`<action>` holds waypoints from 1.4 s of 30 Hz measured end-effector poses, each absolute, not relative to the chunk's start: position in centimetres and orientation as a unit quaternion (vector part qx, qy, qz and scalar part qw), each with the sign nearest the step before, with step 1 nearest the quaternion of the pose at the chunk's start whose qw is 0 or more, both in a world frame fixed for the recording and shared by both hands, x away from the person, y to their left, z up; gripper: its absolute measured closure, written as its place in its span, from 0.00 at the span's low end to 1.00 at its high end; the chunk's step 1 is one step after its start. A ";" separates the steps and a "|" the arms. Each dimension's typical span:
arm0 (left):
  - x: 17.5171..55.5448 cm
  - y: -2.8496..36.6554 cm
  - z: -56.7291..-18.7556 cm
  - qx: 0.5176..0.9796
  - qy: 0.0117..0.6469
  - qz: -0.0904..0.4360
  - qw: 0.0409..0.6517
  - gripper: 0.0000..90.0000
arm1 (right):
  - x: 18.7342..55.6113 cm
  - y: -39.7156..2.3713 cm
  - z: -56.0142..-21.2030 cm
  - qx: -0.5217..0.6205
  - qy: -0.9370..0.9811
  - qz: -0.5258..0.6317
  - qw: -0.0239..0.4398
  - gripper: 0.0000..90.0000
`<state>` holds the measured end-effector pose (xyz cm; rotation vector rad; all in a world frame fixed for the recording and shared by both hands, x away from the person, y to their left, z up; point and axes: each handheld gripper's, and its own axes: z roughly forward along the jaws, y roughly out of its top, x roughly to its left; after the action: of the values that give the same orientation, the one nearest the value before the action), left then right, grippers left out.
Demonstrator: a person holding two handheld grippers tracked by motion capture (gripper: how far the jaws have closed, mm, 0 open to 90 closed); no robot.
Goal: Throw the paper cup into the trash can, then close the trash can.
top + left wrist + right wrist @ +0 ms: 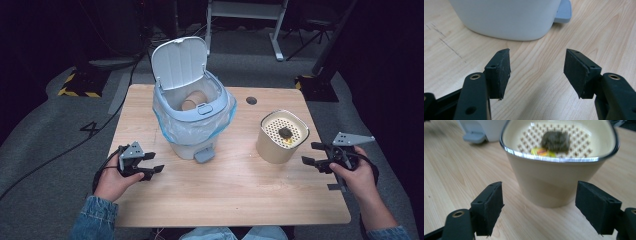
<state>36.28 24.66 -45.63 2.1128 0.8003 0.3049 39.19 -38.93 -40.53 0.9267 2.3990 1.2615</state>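
Observation:
A white pedal bin (192, 120) with a blue rim, a plastic liner and its lid up stands on the wooden table (225, 195); a brown cardboard tube (192, 101) lies inside. To its right is a cream container (281, 137) with a perforated insert that holds a dark lump (285, 133) and a yellow wrapper (541, 152). My left gripper (156, 163) is open just left of the bin's base (509, 20), nothing between the jaws. My right gripper (312, 152) is open and points at the cream container (556, 182) from its right.
The bin's blue pedal (204, 156) juts out toward the table's front. A round cable hole (251, 100) is in the table's far side. Behind the table are a white desk frame (250, 20) and floor cables (60, 150).

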 end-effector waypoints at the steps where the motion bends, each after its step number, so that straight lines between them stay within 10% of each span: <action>1: 36.2 24.7 -45.4 0.841 0.318 0.122 0.420 0.43 | 39.1 -39.0 -41.1 0.323 0.831 0.432 0.137 0.25; 21: 36.4 24.8 -40.5 0.822 0.312 0.131 0.458 0.44 | 38.1 -38.2 -49.9 0.354 0.846 0.380 0.122 0.22; 42: 38.8 25.2 -32.2 0.818 0.291 0.163 0.469 0.42 | 37.7 -37.5 -50.4 0.350 0.845 0.373 0.155 0.20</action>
<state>38.84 25.19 -32.21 2.0058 0.7125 0.4000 37.73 -37.53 -50.39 1.0025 2.4203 1.0693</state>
